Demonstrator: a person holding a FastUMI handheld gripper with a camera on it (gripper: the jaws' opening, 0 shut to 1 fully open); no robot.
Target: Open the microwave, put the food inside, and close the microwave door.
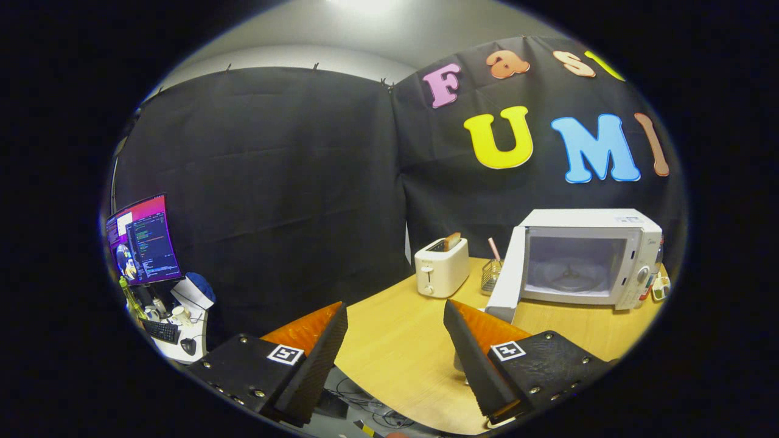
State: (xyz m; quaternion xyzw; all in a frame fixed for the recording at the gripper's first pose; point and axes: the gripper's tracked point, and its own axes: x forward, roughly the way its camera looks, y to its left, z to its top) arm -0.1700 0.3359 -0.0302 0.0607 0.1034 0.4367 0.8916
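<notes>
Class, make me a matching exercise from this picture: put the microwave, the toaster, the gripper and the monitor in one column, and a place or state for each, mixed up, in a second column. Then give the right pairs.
Column 1
1. microwave
2. toaster
3. gripper
4. monitor

Column 2
A. lit, on a desk beside the wooden table
B. fingers apart, nothing between them
C. door swung open, turntable bare
D. holds a slice of bread in its slot

Pairs: 1-C, 2-D, 3-B, 4-A
</notes>
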